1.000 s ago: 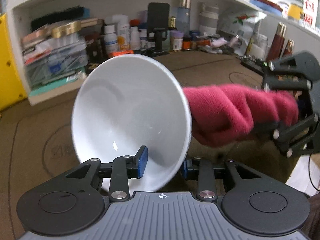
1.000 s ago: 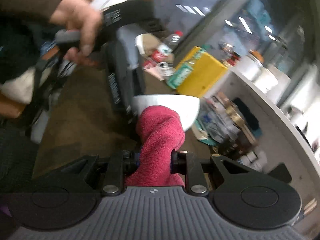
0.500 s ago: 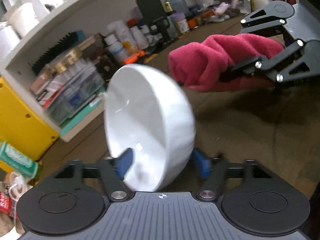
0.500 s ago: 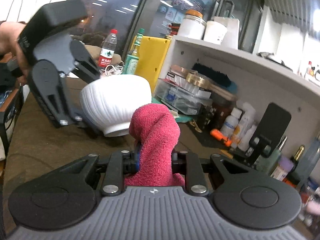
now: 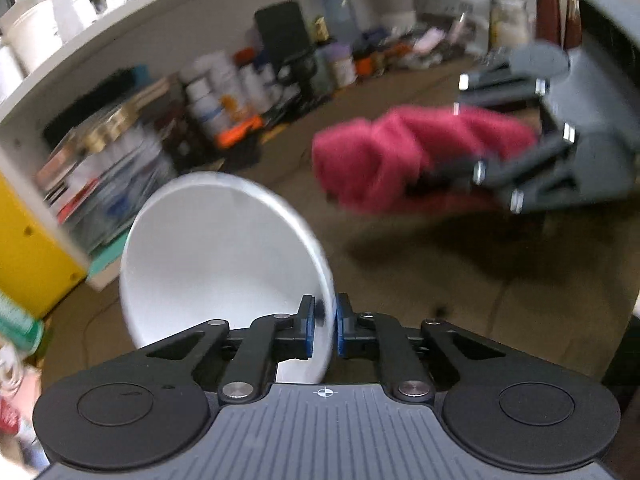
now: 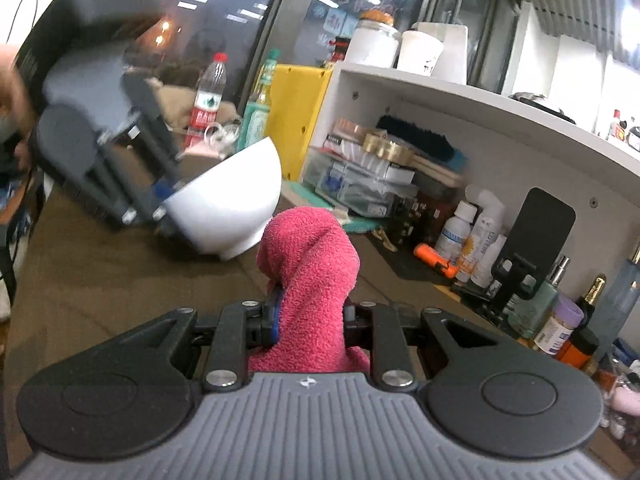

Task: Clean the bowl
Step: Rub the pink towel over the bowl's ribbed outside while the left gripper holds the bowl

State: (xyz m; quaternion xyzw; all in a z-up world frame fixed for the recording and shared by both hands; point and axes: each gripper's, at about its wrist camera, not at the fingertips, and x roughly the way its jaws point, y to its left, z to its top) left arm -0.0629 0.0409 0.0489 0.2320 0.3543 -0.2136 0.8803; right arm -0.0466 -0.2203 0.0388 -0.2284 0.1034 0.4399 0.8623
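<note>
Left wrist view shows the left tool (image 5: 322, 326) pinched tight on the rim of the white round ceramic bowl (image 5: 216, 264), tipped on edge above the brown desk (image 5: 440, 280). Well apart to its right, the right tool (image 6: 310, 320) clamps a rolled crimson terry cloth (image 6: 310, 264). Wiping looks unfinished, since cloth and bowl are not touching. Blur hides any dirt inside the bowl.
</note>
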